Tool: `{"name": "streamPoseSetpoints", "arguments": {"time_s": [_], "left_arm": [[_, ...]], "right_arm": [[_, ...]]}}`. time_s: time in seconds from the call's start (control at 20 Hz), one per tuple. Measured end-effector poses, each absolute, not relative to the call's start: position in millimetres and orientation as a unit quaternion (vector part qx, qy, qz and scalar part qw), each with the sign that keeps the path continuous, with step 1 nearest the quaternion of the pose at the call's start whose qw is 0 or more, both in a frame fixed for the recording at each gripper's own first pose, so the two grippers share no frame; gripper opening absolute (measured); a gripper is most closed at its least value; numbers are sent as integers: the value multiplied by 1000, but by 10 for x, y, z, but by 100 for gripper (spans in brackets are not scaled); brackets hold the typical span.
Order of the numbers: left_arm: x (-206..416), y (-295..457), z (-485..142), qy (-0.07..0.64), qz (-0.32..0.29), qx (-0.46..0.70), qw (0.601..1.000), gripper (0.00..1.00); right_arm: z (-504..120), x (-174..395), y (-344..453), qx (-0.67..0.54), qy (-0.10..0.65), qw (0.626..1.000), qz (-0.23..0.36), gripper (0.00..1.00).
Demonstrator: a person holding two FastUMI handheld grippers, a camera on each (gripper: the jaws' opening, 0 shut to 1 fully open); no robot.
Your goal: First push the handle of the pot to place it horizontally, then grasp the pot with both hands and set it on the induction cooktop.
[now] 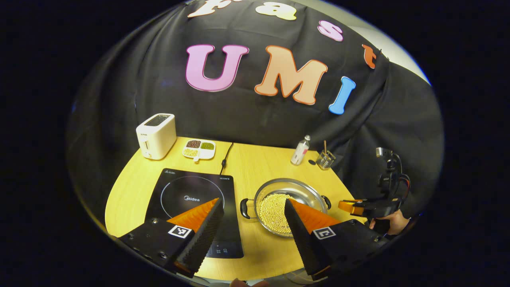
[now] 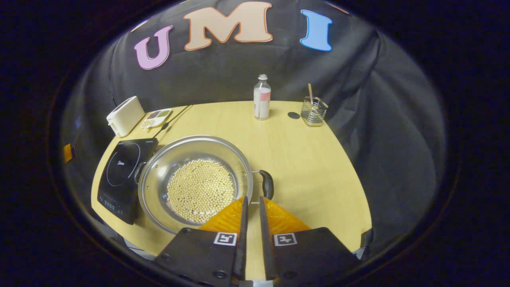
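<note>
A steel pot [image 1: 306, 191] holding pale beans stands on the wooden table [image 1: 259, 163], just right of the black induction cooktop [image 1: 191, 195]. Its two black handles point left [image 1: 244, 208] and right [image 1: 327, 202]. My left gripper [image 1: 253, 204] hovers open in front, one finger over the cooktop and the other over the pot's near rim. In the right gripper view the pot [image 2: 195, 179] lies ahead to the left. The right gripper [image 2: 252, 198] is shut with only a thin gap, its tips just short of the right handle [image 2: 267, 184]. From the left gripper view, the right gripper [image 1: 352, 206] sits beside that handle.
A white toaster [image 1: 156, 135] and a divided dish of grains [image 1: 199, 149] stand at the back left, with the cooktop's cord [image 1: 225, 157]. At the back right are a small bottle [image 2: 261, 97], a dark cap [image 2: 293, 115] and a glass holder with a stick [image 2: 313, 111]. A hand [image 1: 394, 223] holds the right gripper.
</note>
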State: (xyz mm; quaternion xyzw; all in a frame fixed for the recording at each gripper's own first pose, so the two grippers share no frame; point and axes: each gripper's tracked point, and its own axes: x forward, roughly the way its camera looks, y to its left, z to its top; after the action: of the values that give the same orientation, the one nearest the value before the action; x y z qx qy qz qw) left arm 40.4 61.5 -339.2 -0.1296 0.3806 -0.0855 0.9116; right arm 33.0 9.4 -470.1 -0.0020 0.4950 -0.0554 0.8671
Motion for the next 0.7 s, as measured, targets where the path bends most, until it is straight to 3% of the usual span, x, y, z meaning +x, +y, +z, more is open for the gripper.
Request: {"name": "streamPoseSetpoints", "arguments": {"time_s": [0.05,0.2,0.25,0.3,0.4,0.45,0.7], "left_arm": [[394,606,-3479,392,-94,-132,905,95],[428,588,-3633,408,-110,-138,896,95],[440,574,-3702,414,-114,-138,892,95],[450,572,-3766,423,-113,-139,888,95],[449,532,-3927,442,-107,-151,878,95],[447,485,-3978,451,-103,-157,873,95],[562,308,-4313,477,-82,-138,864,95]], "right_arm": [[-4663,305,94,-5,494,867,-62,30],[-4572,274,99,-26,485,871,-67,46],[-4595,276,95,-36,486,871,-64,63],[-4629,270,93,-45,490,869,-61,71],[-4704,321,65,-51,497,865,-56,76],[-4725,365,57,-46,497,865,-53,72],[-5026,567,-28,-9,511,859,-33,76]]}}
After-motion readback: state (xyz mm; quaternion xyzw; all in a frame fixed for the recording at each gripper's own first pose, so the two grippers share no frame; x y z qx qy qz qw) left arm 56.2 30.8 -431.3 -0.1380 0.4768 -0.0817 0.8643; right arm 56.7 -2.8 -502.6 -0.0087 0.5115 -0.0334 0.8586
